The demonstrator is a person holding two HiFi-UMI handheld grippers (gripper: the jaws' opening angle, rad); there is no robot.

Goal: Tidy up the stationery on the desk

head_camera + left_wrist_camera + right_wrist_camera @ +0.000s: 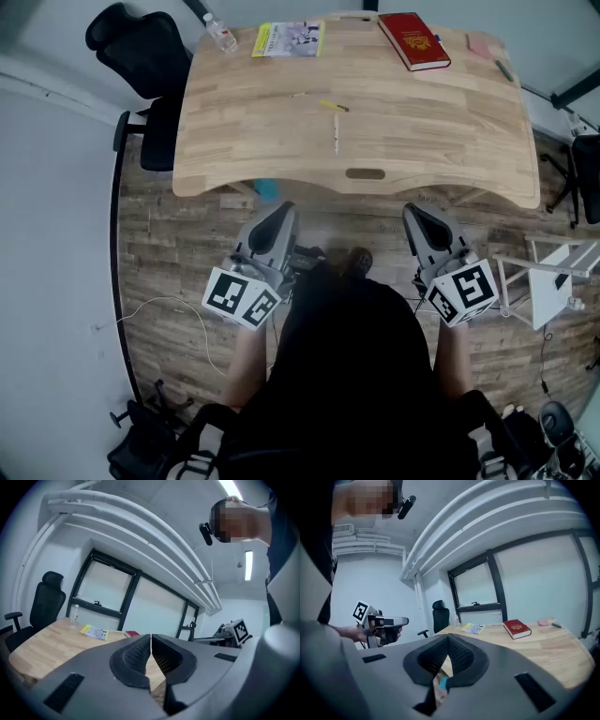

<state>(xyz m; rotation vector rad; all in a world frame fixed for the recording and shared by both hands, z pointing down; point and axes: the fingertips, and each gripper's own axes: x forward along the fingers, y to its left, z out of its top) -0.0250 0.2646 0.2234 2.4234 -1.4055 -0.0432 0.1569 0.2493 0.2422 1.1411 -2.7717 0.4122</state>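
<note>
Seemingly before any pick, the left gripper (279, 214) and right gripper (417, 217) hang short of the desk (431, 127), both clenched on nothing. A yellow pen (334, 105) and a pencil (337, 132) lie mid-desk, well apart from the red book (413, 40). The next move probably calls for reaching forward with jaws parted; the small items at the far right corner are too small to name.

Grey left tongs (284, 209), right tongs (412, 212) — ribbed pads (135, 656), black-white marker cubes (242, 298), black shirt (352, 375)
</note>
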